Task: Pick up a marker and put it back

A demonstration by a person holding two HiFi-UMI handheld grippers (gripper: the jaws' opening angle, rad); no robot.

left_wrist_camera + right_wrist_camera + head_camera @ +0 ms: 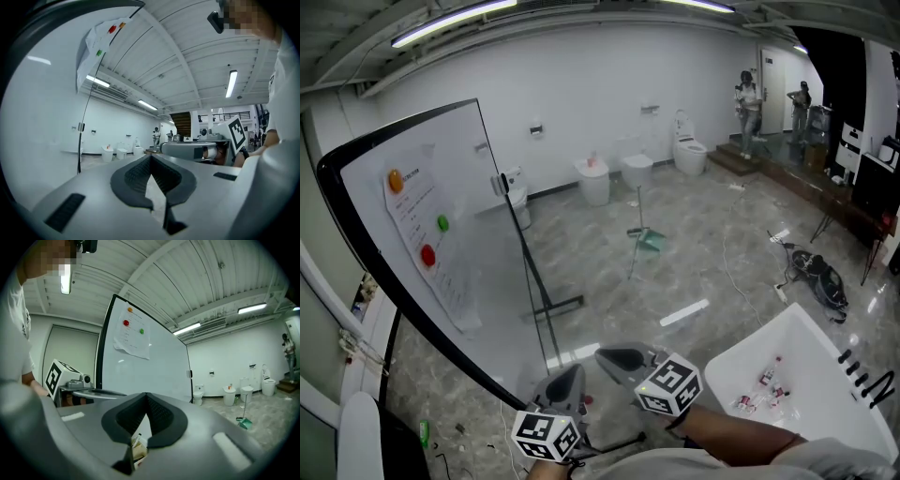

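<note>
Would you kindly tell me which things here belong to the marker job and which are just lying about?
For the job:
- markers, lying on the white table
- left tongs and right tongs, both shut and empty

Just lying about:
- whiteboard with its paper sheet
- toilets
- dustpan

Two matching grey claws here, the left claw (571,372) and the right claw (617,356): smooth moulded shells with black ribbed pads (136,177) inside. Each carries a white cube (547,434) printed with black square markers. A pale sleeve (741,462) covers the person's upper arm.
</note>
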